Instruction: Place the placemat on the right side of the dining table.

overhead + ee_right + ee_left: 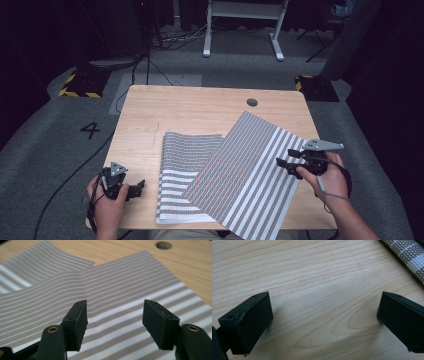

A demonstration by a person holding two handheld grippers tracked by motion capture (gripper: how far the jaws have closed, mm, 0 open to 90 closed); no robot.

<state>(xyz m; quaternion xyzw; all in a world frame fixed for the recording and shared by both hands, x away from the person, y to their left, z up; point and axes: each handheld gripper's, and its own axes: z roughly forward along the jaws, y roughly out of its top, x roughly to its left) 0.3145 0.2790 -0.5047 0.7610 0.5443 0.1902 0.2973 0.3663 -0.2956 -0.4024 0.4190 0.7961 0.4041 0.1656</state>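
The striped cloth (pixel 250 175) lies skewed over a folded cloth (pixel 182 170) on the desk (pixel 190 105). Both claws are wide open and empty: the right claw (pixel 115 322) hovers over its right edge, and the left claw (pixel 324 322) rests on bare wood. Pinch the edge cleanly, one layer only.

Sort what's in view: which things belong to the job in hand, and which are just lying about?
In the job:
- upper striped mat, under the open right gripper
- lower striped mat
- left gripper, open over bare table

Lying about:
- white desk frame
- floor cables
- hazard-striped blocks
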